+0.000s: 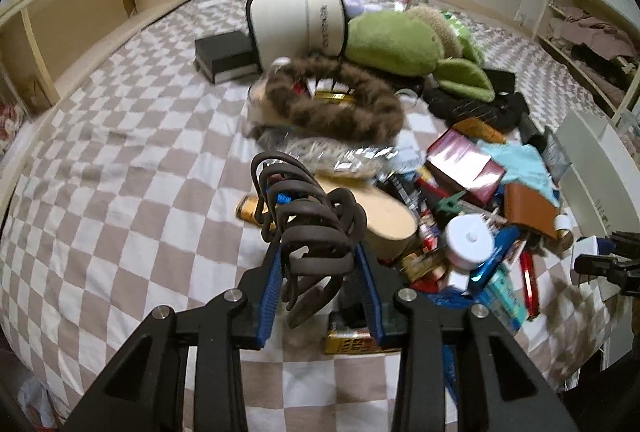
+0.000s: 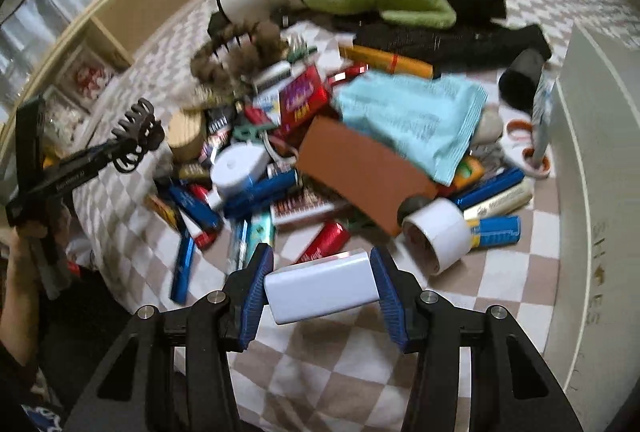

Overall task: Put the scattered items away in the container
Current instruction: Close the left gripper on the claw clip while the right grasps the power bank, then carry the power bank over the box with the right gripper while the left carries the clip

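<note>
My left gripper is shut on a large dark brown hair claw clip, held above the checkered bed. The same clip shows at the left of the right wrist view, at the tip of the left gripper. My right gripper is shut on a white rectangular power bank, lifted above the bedspread. Ahead lies a pile of scattered items: a brown card, a light blue packet, a white tape roll, blue tubes. The white container stands at the right.
A green plush toy, a white case, a furry brown hair clip and a black box lie farther back on the bed. A wooden shelf headboard runs along the left. A person's arm holds the left gripper.
</note>
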`<state>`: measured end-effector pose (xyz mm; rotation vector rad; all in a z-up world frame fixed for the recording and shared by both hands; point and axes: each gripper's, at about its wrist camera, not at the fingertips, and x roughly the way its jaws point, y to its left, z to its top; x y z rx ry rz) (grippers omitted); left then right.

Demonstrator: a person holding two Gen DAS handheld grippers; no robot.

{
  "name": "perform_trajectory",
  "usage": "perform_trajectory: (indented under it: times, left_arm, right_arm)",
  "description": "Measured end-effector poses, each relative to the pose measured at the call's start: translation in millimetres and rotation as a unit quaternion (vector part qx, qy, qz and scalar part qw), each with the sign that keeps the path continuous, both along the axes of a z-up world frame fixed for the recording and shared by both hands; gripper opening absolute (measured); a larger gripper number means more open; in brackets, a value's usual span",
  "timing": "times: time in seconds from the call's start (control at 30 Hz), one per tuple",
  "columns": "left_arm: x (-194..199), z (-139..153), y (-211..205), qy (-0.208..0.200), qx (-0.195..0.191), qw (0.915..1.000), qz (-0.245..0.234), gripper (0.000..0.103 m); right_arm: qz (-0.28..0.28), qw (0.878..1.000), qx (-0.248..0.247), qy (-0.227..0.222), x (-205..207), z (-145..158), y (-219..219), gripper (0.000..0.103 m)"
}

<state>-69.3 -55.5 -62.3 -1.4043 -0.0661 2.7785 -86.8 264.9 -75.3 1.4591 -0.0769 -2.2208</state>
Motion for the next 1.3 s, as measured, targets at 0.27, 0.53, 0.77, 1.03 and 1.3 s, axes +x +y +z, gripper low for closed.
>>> perform_trajectory:
  times: [0.27, 0.53, 0.77, 1.03, 1.3]
  left_arm:
    - [0, 27, 28, 0.03, 0.003, 0.9992, -0.026, 0.036]
    - [3, 53, 62, 0.063, 0.012, 0.9963, -0.058, 0.036]
    - [8, 72, 91, 0.087, 0.014, 0.9924, -0.086, 0.036]
    - [16, 93, 126, 0.117, 0.011, 0.9856, -0.121, 0.036]
    - [23, 104, 160, 0.137, 0.009, 0.9786, -0.153, 0.036]
  right_arm:
    - [-0.007, 0.999, -0.012, 0.032, 0, 33, -2, 0.051]
    - [-0.045, 0.995, -0.042, 0.08, 4, 74, 23, 0.051]
    - [-0.084, 0.987, -0.065, 0.123, 6, 105, 55, 0.051]
    - [-0.133, 0.977, -0.085, 0.146, 9, 124, 97, 0.051]
    - [-0.188, 0.964, -0.094, 0.165, 12, 133, 142, 0.051]
